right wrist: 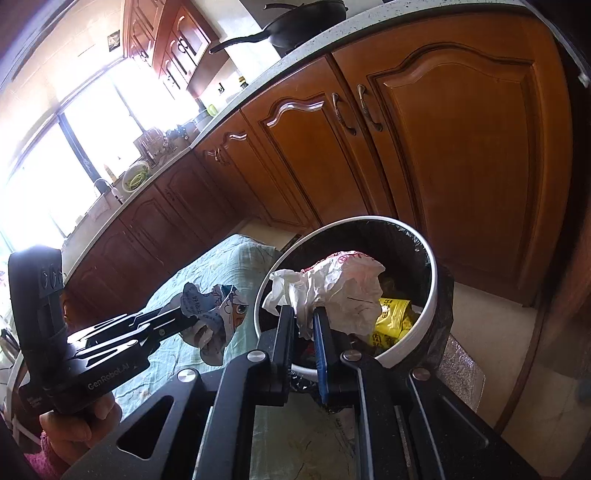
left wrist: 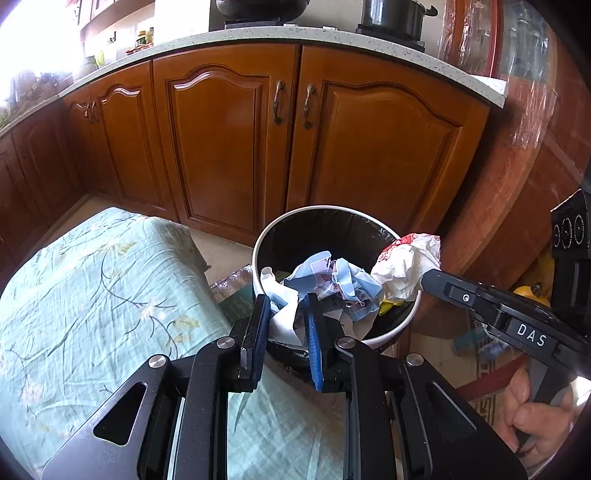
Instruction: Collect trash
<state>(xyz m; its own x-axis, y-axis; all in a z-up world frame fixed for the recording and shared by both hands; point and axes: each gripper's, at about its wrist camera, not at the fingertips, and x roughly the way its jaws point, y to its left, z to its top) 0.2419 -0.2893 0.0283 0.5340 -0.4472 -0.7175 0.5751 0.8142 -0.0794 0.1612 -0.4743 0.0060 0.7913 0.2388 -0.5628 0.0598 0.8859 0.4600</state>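
Green floral cloth (left wrist: 92, 295) covers the surface nearest both cameras, and just past its edge a white bin (left wrist: 399, 328) with a black liner stands on the floor. Left gripper (left wrist: 286, 302) is clamped on a crumpled blue-and-white paper (left wrist: 332, 280), held at the bin's near rim. Right gripper (right wrist: 303, 314) pinches a crumpled white wrapper (right wrist: 343, 284) with red print, over the bin's mouth. A yellow packet (right wrist: 391, 321) already lies inside.

My worry is the blue paper: seen from the right wrist, it hangs over the cloth rather than the opening, so letting go there could drop it outside. Both wads are light and springy, and could also catch on the rim or cling to a pad.

Behind the bin run wooden cabinet doors (left wrist: 229, 140) under a speckled countertop (left wrist: 258, 37), with dark pans (left wrist: 391, 16) on top and a bright window (right wrist: 74, 147) further off.
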